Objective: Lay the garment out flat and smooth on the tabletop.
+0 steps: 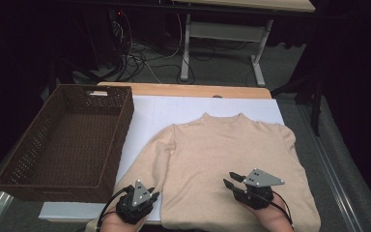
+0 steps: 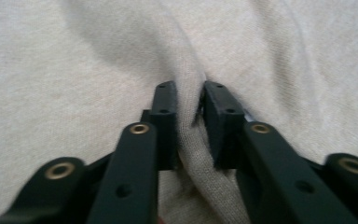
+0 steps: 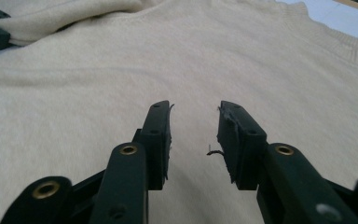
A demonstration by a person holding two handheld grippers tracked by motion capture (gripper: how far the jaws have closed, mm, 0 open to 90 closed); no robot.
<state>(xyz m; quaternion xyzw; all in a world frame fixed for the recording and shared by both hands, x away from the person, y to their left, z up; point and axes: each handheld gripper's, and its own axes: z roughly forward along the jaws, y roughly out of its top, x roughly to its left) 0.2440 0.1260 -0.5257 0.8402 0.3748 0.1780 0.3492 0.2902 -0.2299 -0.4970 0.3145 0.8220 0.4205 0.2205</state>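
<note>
Cream sweater (image 1: 222, 159) lay flat, front up, on the white sheet (image 1: 174, 108) over the table, collar pointing away from me, hem at my edge. My left gripper (image 1: 147, 193) sat at the near-left corner of the garment, where the sleeve meets the body. In the left gripper view my jaws were clamped on a raised ridge of sweater fabric (image 2: 186, 121), knit pinched between both pads. My right gripper (image 1: 233, 180) was over the lower right part of the sweater body, jaws aimed toward the collar. In the right gripper view those jaws stood apart with nothing between them, flat knit (image 3: 191, 70) below, pads not pressing on it. Brown wicker basket (image 1: 19, 166) sat left of the sheet, well apart from both my grippers.
</note>
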